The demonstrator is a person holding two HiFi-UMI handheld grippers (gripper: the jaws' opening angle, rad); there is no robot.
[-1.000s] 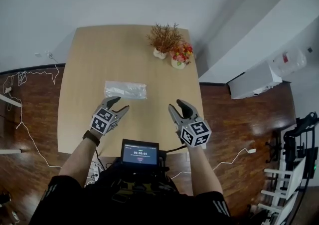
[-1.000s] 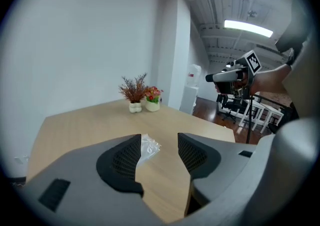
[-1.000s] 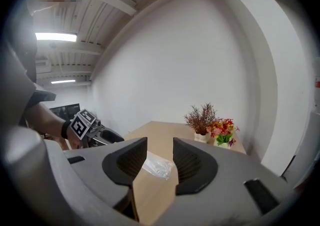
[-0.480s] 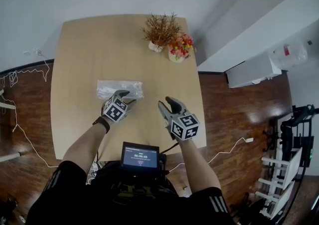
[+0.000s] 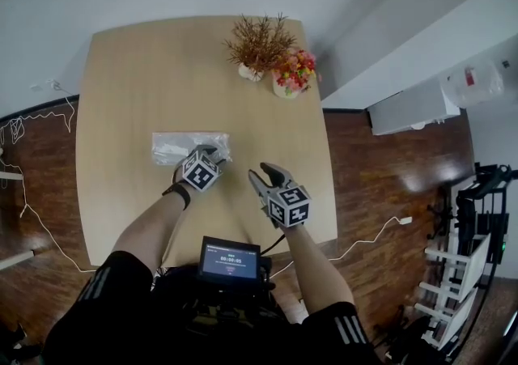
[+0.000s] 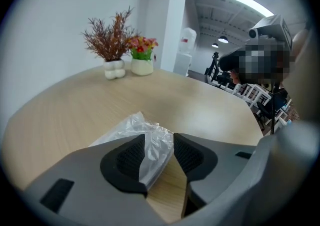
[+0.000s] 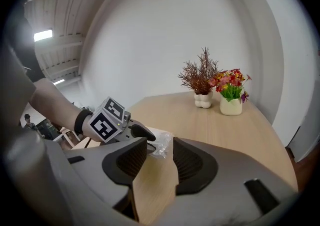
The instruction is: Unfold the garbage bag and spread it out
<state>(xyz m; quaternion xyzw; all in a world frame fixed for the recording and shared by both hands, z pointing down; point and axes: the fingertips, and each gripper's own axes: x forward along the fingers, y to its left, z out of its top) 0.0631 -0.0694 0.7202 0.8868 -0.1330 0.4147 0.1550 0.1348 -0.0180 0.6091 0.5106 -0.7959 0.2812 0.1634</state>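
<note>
The left gripper (image 6: 159, 139), its jaws just closing around the bag (image 6: 131, 126) edge but not gripping yet, should pinch one layer only; the right gripper (image 7: 160, 144) is open.

Glossy plastic bag (image 5: 174, 147), matt wood table (image 5: 162, 72)

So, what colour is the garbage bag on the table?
Translucent whitish; the garbage bag shows best in the left gripper view.

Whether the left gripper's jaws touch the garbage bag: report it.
Cannot tell. In the left gripper view the garbage bag lies between the left gripper's jaws, which have just been closing; no contact shows plainly.
</note>
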